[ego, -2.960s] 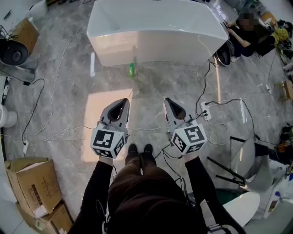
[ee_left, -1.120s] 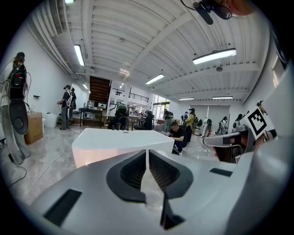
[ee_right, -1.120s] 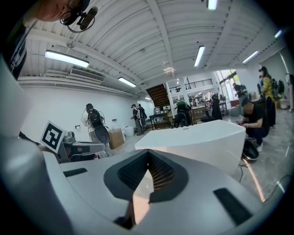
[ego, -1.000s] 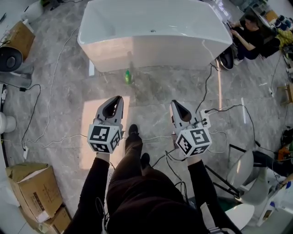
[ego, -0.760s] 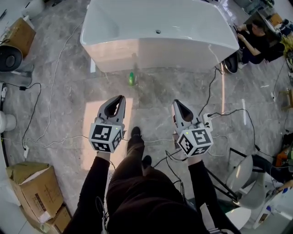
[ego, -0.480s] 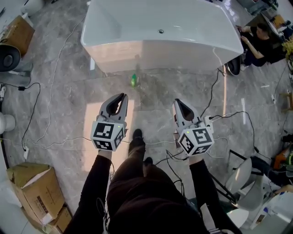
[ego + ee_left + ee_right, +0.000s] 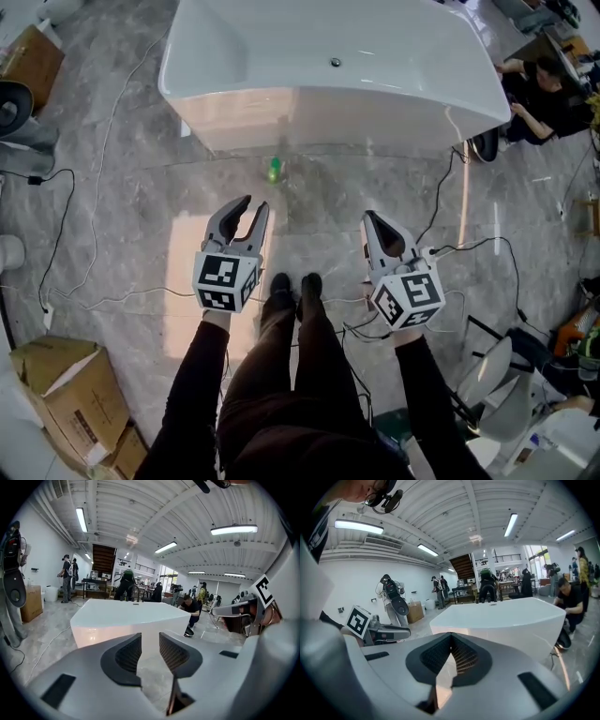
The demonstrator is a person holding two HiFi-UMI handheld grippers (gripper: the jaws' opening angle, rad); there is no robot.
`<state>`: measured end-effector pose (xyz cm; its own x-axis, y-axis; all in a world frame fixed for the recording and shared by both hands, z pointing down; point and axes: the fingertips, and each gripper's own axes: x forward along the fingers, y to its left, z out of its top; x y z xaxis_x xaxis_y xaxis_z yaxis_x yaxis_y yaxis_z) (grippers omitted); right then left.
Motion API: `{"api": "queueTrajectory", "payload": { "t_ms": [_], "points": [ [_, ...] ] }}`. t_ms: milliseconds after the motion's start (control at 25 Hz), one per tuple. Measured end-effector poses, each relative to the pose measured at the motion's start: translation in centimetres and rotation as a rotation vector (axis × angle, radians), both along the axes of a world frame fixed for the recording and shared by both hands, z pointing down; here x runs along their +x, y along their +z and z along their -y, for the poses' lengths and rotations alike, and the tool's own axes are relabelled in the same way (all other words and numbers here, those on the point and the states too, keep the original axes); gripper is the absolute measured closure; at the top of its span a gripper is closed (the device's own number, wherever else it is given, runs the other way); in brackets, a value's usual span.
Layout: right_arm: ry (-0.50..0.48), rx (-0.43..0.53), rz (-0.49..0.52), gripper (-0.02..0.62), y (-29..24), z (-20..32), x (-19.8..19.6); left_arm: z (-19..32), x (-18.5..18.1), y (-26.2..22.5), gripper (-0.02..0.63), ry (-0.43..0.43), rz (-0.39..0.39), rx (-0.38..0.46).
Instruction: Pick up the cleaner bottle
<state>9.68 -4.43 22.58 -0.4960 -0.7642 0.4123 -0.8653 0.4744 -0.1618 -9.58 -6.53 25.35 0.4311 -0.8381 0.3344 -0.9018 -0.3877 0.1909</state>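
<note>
two grippers out ahead over the floor point(image 7: 131, 187). left gripper point(image 7: 255, 203) opening now, jaws parted with only air between them, where a second ago pressed together. right gripper point(image 7: 372, 217) with jaws together, empty. stepped closer over that second, feet point(image 7: 295, 286) now side by side. green bottle point(image 7: 274, 170) on the floor just in front of the bathtub point(image 7: 281, 108) wall, ahead of the left gripper and slightly to its right, not yet within reach. reads as the left readying for the grab; probably needs more reach forward and down before closing. looks small and light, likely to tip on a glancing touch.
</note>
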Motion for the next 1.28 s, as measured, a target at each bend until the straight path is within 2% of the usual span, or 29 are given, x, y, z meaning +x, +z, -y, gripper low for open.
{"api": "queueTrajectory", "payload": {
  "t_ms": [360,920,1280],
  "points": [
    [-0.076,0.001,-0.024,0.594,5.4,5.1,-0.5,4.0,1.1,6.8,0.440,-0.008,0.035,-0.027],
    [-0.176,0.027,-0.041,0.594,16.3,9.9,-1.9,9.5,2.2,17.9,0.413,-0.026,0.040,-0.020],
    [-0.182,0.033,-0.052,0.594,22.4,12.6,-1.7,11.6,2.3,26.4,0.394,-0.038,0.063,-0.054]
  ]
}}
